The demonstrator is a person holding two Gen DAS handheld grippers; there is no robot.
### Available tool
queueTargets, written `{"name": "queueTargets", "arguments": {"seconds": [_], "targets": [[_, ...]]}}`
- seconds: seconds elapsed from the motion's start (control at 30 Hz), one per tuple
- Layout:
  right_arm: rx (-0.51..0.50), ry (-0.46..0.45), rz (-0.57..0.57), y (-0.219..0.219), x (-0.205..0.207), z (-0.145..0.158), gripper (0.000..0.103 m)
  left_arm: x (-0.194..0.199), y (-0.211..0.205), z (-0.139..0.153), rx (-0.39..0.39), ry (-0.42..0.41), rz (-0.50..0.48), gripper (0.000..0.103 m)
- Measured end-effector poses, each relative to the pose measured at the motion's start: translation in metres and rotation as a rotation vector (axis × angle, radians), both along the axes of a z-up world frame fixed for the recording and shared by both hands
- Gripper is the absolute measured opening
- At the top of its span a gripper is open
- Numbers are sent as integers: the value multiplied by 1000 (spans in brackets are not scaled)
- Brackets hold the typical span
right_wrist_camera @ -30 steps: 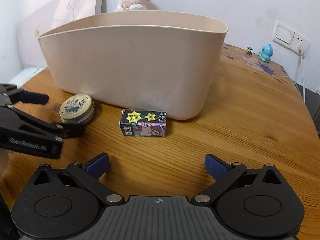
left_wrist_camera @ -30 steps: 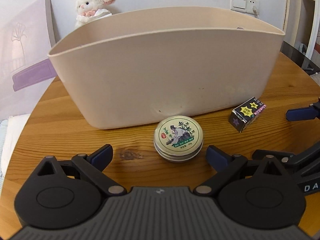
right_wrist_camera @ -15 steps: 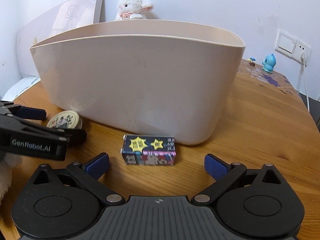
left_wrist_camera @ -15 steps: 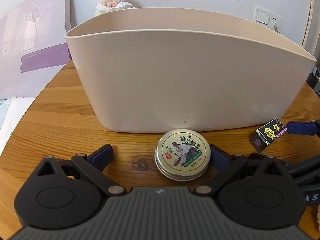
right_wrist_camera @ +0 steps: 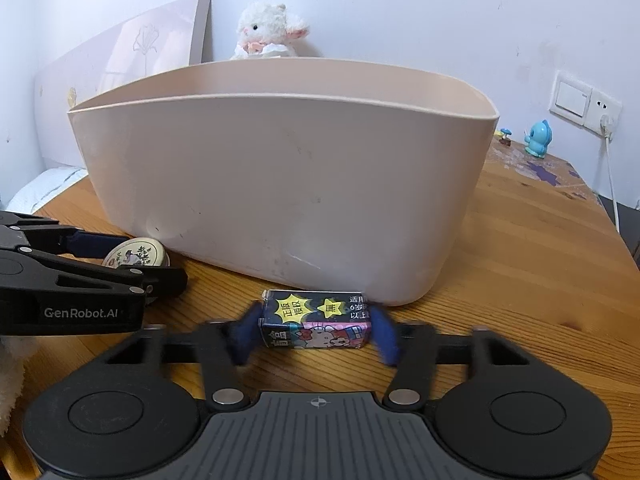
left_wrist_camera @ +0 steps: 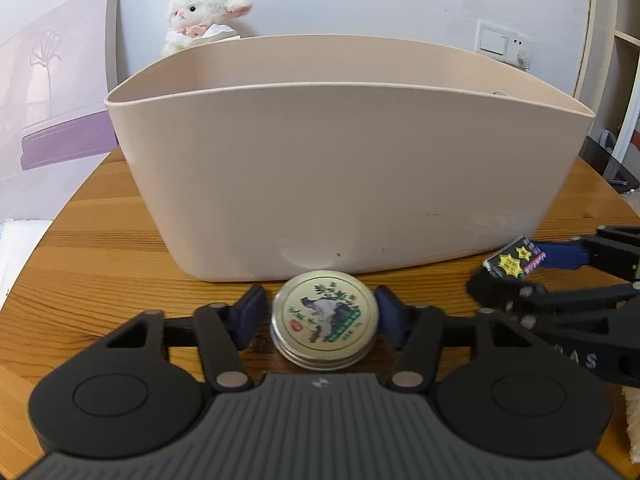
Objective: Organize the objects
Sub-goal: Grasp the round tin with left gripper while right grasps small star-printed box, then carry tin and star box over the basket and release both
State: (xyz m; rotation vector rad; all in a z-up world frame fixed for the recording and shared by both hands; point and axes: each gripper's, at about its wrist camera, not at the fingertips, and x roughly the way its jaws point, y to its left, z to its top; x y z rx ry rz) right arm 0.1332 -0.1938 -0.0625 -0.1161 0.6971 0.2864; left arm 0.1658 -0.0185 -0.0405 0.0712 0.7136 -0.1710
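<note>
both grippers way closer in than a second ago, jaws narrowed from wide open down onto their targets. left gripper [left_wrist_camera: 320,312] now hugging the tin [left_wrist_camera: 325,323] at lower centre of the left view: right pad touching the rim, left pad a sliver off, so clenched but maybe not fully seated. right gripper [right_wrist_camera: 314,330] pinching the box [right_wrist_camera: 316,324] end to end at lower centre of the right view, pads blurred, so probably caught mid-squeeze. both things still down on the worktop [right_wrist_camera: 520,280], just in front of the bin [right_wrist_camera: 280,184], which fills the middle of both frames.

means the pick-up is basically on for both at once; looks like next up is a lift over the rim and a drop inside. early days otherwise, nothing seen in the bin from here.

readable stuff: "GenRobot.AI" on the left gripper body at the left edge of the right view. chinese text and yellow stars on the box, plus a cartoon cat. tin lid with a figure and green leaves, lettering too small to read.
</note>
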Motion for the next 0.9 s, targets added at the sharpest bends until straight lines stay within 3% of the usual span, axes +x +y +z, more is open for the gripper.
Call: {"name": "queueTargets", "arguments": {"seconds": [0.47,0.9], "targets": [[19,2,22,-4,-7,2,47,-15,2,6,5,7,-1,56],[35,-93,62,-14,-43,52,47,-55,16,44,-15,-101,12,56]]}}
